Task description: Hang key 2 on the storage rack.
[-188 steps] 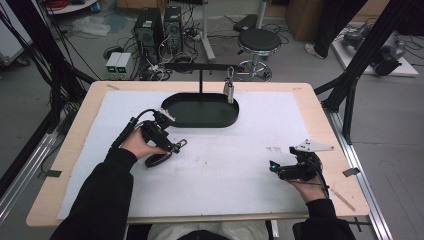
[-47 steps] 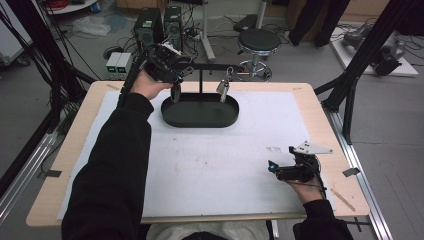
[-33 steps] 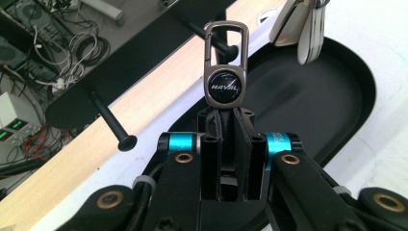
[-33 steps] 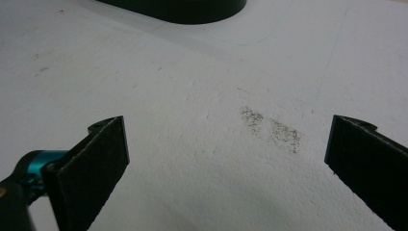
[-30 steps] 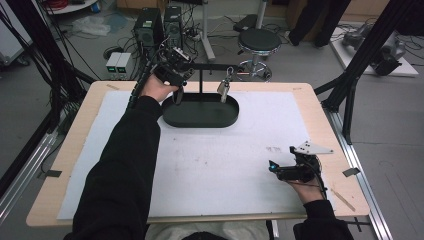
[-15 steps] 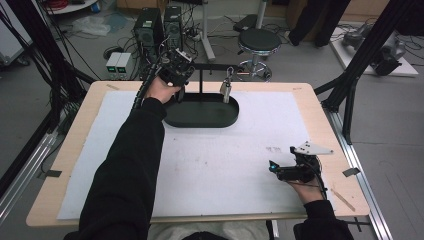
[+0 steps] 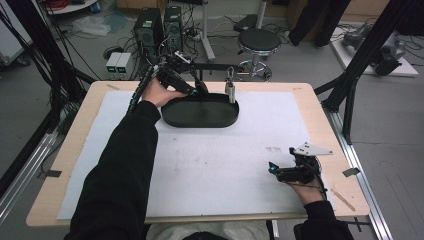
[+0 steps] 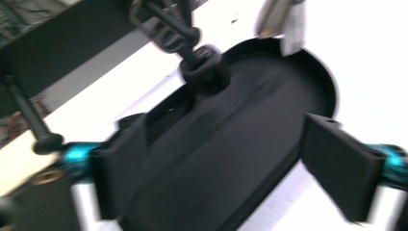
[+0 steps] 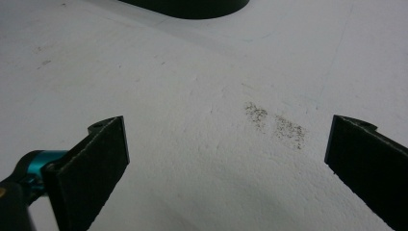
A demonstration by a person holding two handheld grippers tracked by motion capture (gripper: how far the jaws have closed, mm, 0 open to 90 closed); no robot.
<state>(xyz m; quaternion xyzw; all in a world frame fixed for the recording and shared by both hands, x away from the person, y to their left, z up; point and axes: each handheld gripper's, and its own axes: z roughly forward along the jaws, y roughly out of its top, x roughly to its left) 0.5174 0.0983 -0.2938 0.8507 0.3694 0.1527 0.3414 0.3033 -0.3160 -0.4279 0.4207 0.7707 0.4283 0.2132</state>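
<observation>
A black oval tray (image 7: 200, 114) lies at the far side of the white mat, with a black bar (image 7: 217, 65) standing over it. From the bar hang a silver metal piece (image 7: 230, 90) and a black clip-like piece (image 8: 203, 72). My left gripper (image 7: 196, 89) is beside the bar, above the tray's left end. Its jaws have just been opening and now stand open (image 8: 226, 149) with nothing between them; the black piece hangs just beyond them. My right gripper (image 7: 274, 170) rests near the mat's right front corner, open (image 9: 226, 144) over bare mat.
The white mat (image 7: 215, 155) covers most of the wooden table (image 7: 320, 100). Black frame posts (image 7: 357, 75) rise at the right edge and more at the left. Computer cases, cables and a stool (image 7: 257, 40) stand on the floor beyond the table.
The left gripper's jaws have opened and let go of the black piece, which now hangs from the bar. The silver piece has stopped swinging. The right gripper has not moved.
</observation>
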